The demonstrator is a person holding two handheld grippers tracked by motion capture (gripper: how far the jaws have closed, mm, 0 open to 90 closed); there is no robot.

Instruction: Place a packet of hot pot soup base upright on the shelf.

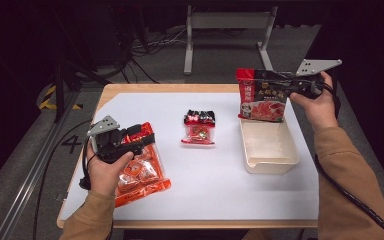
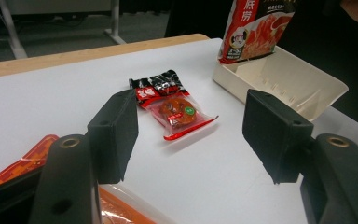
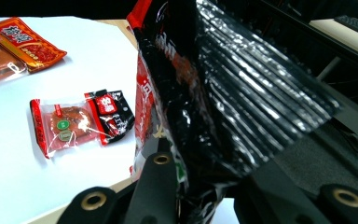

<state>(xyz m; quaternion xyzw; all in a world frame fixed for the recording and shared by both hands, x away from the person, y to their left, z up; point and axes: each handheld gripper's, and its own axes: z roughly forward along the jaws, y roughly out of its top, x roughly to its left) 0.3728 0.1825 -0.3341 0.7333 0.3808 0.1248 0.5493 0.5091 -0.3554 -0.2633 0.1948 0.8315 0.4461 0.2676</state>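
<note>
Right gripper (image 1: 280, 86) is pinching the red-black pouch (image 1: 261, 97) by its top seal, dangling it over the white bin (image 1: 270, 148). Looks floppy, slick; seal edge is safest. Left gripper (image 2: 191, 140) is hovering, jaws spread.

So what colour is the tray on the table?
The tray is cream-white plastic, seen best in the high view.

A "4" is seen on the floor (image 1: 71, 144) left of the table; Chinese print on the three red packets is too blurred to be read.
</note>
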